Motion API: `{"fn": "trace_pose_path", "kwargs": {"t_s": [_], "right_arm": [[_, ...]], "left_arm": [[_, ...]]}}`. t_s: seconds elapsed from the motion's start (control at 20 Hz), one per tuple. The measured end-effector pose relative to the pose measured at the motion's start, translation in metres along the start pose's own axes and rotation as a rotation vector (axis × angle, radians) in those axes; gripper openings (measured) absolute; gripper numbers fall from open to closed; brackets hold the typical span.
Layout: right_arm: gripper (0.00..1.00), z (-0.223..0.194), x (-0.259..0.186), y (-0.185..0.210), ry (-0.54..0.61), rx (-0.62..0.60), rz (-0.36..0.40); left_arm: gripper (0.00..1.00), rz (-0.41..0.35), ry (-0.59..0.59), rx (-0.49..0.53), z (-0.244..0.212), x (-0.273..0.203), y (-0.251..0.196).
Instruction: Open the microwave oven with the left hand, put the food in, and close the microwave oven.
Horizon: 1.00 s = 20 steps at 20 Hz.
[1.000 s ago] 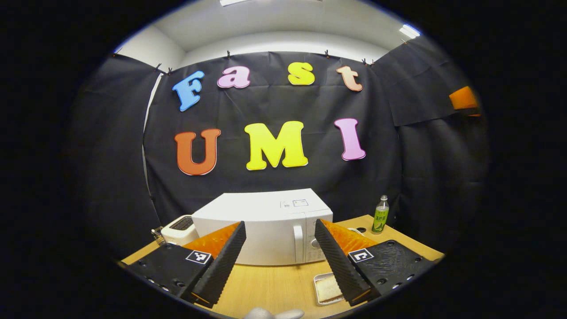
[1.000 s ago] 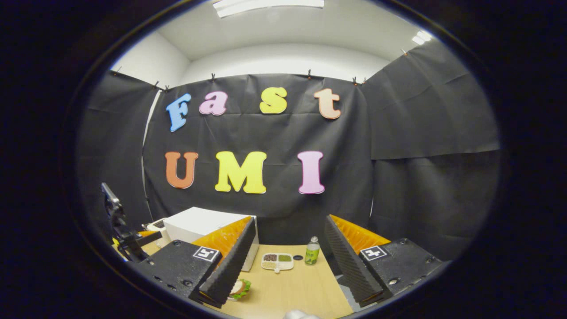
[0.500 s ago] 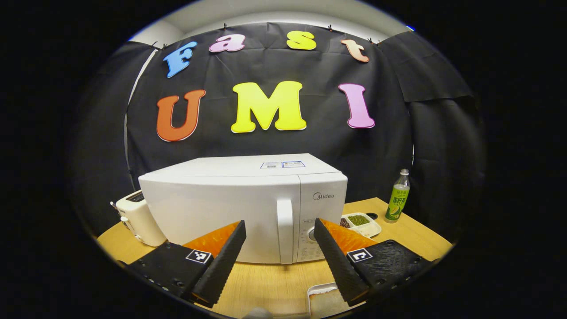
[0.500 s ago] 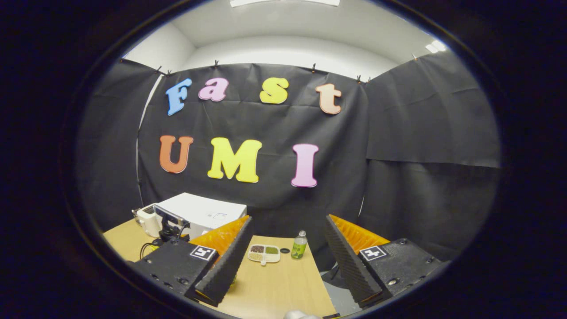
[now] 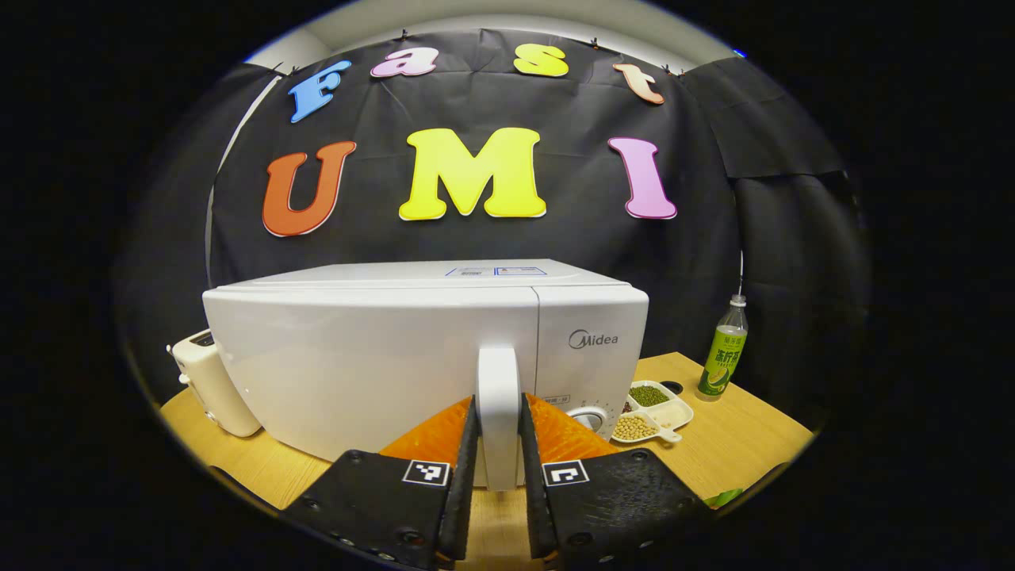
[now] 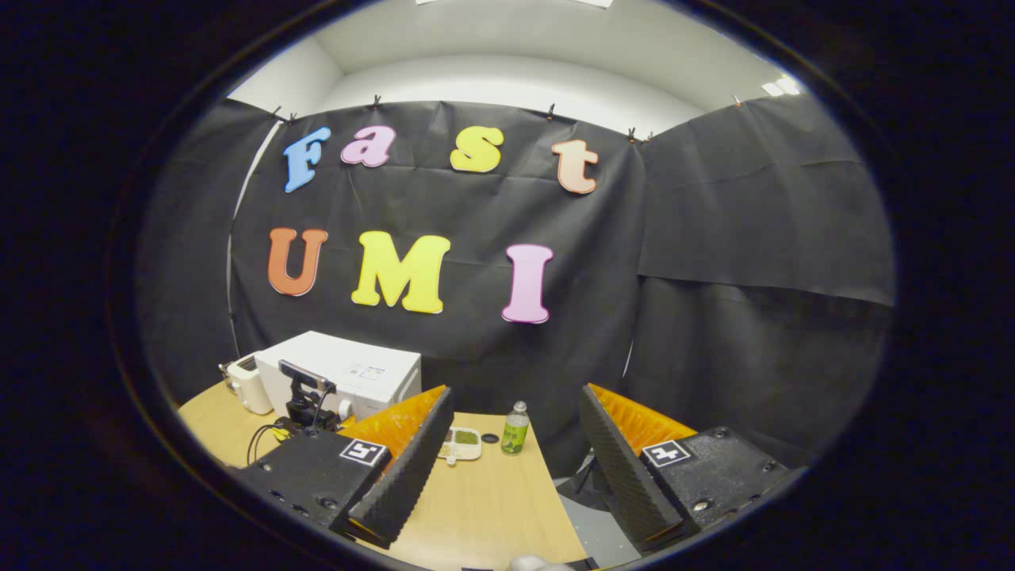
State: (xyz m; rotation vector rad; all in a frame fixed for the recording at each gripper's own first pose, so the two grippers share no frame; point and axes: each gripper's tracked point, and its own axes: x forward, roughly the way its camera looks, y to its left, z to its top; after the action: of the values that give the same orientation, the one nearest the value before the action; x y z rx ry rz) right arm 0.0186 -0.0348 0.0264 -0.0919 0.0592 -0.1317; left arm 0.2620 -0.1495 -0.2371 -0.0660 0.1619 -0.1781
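The white microwave stands on the wooden table with its door closed. In the left gripper view my left gripper is shut on the door's vertical white handle, one finger pressed to each side. The right gripper view shows the microwave at the far left, with the left gripper in front of it. My right gripper stands open above the table's right end with nothing between its fingers. A green scrap, perhaps food, shows at the lower right of the left gripper view.
A white toaster sits left of the microwave. To its right lie a divided dish of beans and a green bottle. The table ends at the right, where grey floor shows.
My left gripper moved in to the microwave and shut on its door handle; it was open before. The right gripper drifted a little and stayed open.
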Motion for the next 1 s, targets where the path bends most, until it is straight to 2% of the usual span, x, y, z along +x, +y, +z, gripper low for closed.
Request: {"fn": "trace_pose_path", "kwargs": {"t_s": [0.05, 0.1, 0.15, 0.2, 0.3, 0.35, 0.4, 0.55, 0.6, 0.65, 0.75, 0.8, 1.0], "right_arm": [[1.0, 0.0, 0.0, -0.001, -0.003, 0.001, -0.004], [0.96, 0.001, 0.0, -0.001, -0.005, -0.002, -0.006], [0.96, 0.001, -0.001, -0.002, -0.005, -0.005, -0.006], [1.0, 0.0, -0.001, -0.002, -0.004, -0.008, -0.005], [1.0, 0.001, -0.002, -0.001, -0.005, -0.01, -0.003], [1.0, 0.0, -0.001, 0.0, -0.006, -0.01, -0.001], [1.0, 0.0, -0.001, 0.0, -0.004, -0.007, -0.001], [1.0, 0.001, -0.001, 0.004, -0.007, -0.008, 0.014], [0.96, 0.004, 0.0, 0.006, -0.012, -0.007, 0.018], [1.0, 0.005, 0.0, 0.007, -0.018, -0.005, 0.024], [1.0, 0.004, 0.002, 0.01, -0.022, 0.0, 0.035], [0.96, 0.005, 0.002, 0.012, -0.023, -0.001, 0.042], [1.0, 0.001, 0.003, 0.023, -0.023, 0.003, 0.083]], "left_arm": [[0.16, -0.001, 0.0, 0.004, 0.001, 0.001, 0.002], [0.14, -0.002, -0.001, 0.001, 0.002, 0.002, 0.002], [0.22, -0.003, -0.003, -0.01, 0.001, 0.002, 0.0], [0.17, -0.001, 0.0, -0.018, 0.002, 0.0, 0.0], [0.08, 0.001, 0.004, -0.022, 0.001, 0.002, 0.001], [0.08, -0.004, 0.008, -0.022, 0.001, 0.0, 0.0], [0.03, -0.014, 0.014, -0.017, 0.002, -0.001, 0.0], [0.03, -0.045, 0.027, -0.025, 0.0, -0.002, -0.001], [0.03, -0.051, 0.025, -0.024, 0.0, -0.004, -0.001], [0.03, -0.055, 0.035, -0.023, 0.0, -0.005, 0.0], [0.03, -0.062, 0.031, -0.014, -0.006, -0.024, 0.002], [0.03, -0.073, 0.012, 0.006, -0.003, -0.036, 0.002], [0.03, -0.099, 0.024, -0.021, -0.013, -0.077, 0.014]]}}
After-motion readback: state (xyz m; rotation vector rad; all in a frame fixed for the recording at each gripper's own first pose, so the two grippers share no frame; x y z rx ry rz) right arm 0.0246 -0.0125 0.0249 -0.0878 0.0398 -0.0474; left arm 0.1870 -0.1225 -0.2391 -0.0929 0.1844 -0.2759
